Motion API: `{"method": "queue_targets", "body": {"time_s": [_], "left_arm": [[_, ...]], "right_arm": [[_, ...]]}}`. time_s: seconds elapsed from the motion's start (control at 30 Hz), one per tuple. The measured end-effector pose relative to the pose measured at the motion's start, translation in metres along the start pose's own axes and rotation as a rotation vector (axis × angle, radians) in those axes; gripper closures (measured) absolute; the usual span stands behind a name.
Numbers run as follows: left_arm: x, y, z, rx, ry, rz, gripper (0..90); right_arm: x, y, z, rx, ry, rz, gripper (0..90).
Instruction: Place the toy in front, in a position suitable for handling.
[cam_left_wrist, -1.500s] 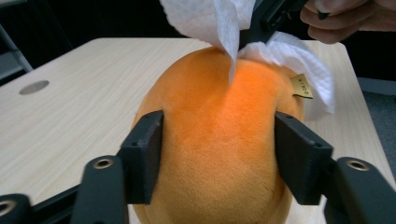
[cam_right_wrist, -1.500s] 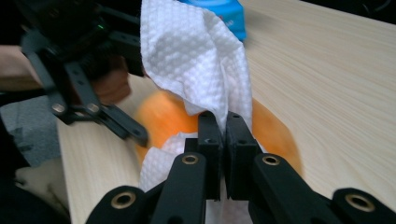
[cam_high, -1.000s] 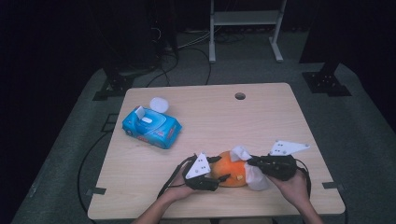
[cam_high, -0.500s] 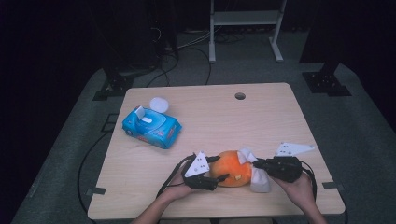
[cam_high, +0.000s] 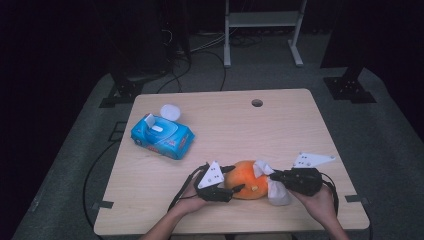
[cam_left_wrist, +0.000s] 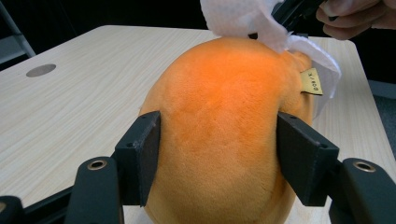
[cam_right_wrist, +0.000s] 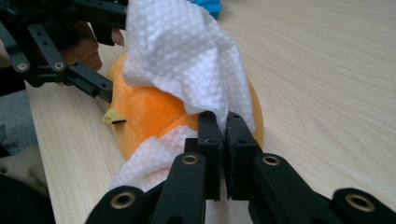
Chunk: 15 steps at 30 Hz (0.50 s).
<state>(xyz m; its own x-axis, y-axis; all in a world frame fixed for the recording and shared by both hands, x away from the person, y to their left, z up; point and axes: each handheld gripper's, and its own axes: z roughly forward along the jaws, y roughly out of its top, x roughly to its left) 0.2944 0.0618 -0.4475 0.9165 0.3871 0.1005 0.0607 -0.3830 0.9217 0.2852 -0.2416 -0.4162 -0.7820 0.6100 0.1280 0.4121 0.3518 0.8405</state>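
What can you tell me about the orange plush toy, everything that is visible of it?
The orange plush toy is a rounded, egg-like soft body of short fuzzy fabric, with a small yellow label sewn on one side. It lies on the wooden table near the person's edge. The left gripper is clamped on its two sides. A white wipe is draped over its top and far end, pinched by the right gripper, whose jaws are closed on the wipe against the toy.
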Motion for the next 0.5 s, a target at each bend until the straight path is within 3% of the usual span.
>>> {"method": "queue_targets", "body": {"time_s": [0.13, 0.23, 0.4, 0.5], "left_arm": [[-0.003, 0.002, 0.003, -0.008, -0.005, -0.001, 33.3], [-0.002, 0.003, 0.002, -0.007, -0.012, -0.013, 26.4], [0.007, 0.0, -0.001, -0.014, -0.026, -0.107, 12.6], [0.011, -0.003, 0.003, 0.009, -0.078, -0.163, 15.9]], "right_arm": [[0.008, 0.011, -0.003, -0.072, 0.047, -0.013, 85.8], [0.013, 0.014, 0.004, -0.044, 0.05, -0.048, 85.8], [0.004, 0.004, 0.005, -0.019, 0.057, -0.007, 85.9], [0.003, 0.002, 0.002, -0.018, 0.062, -0.001, 85.9]]}}
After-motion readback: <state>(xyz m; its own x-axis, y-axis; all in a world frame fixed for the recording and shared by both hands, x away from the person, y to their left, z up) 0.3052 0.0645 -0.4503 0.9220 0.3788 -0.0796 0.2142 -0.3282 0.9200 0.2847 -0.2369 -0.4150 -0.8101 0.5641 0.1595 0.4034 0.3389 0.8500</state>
